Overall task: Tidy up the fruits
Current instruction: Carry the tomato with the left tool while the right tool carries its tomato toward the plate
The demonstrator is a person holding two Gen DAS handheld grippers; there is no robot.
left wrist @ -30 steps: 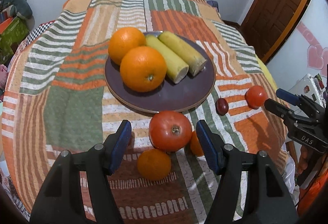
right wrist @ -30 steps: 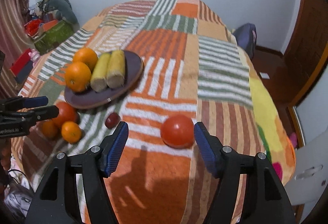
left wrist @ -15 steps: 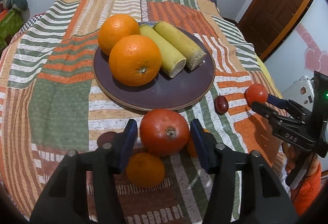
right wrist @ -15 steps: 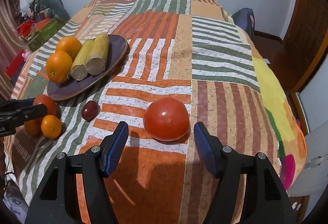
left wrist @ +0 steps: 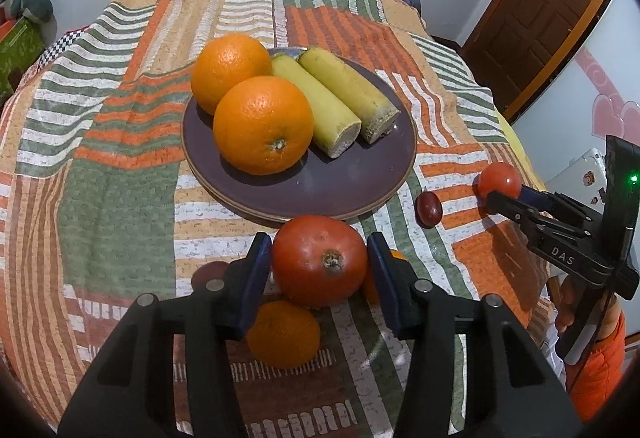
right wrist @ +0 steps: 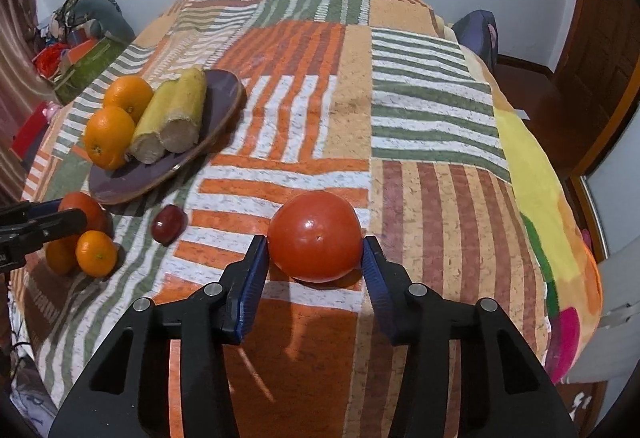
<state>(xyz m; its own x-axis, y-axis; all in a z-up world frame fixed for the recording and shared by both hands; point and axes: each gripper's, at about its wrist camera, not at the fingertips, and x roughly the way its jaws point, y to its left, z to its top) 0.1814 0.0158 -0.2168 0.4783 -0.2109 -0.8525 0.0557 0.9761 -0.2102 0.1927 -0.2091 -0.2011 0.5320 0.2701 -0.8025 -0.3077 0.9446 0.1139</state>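
Closing since before: claws around tomatoes.

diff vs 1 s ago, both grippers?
Both advanced and narrowed around a fruit. The left gripper moved in on the red fruit near the plate; its pads now sit against both sides. The right gripper did the same on the lone red fruit. Neither fruit is lifted. The plate, its oranges and the small dark fruit stayed put.

On the dark plate lie 2 oranges and 2 yellow cut banana pieces side by side. Off the plate, on the patchwork cloth — 2 red tomatoes, a dark red grape between them, and 2 small tangerines.
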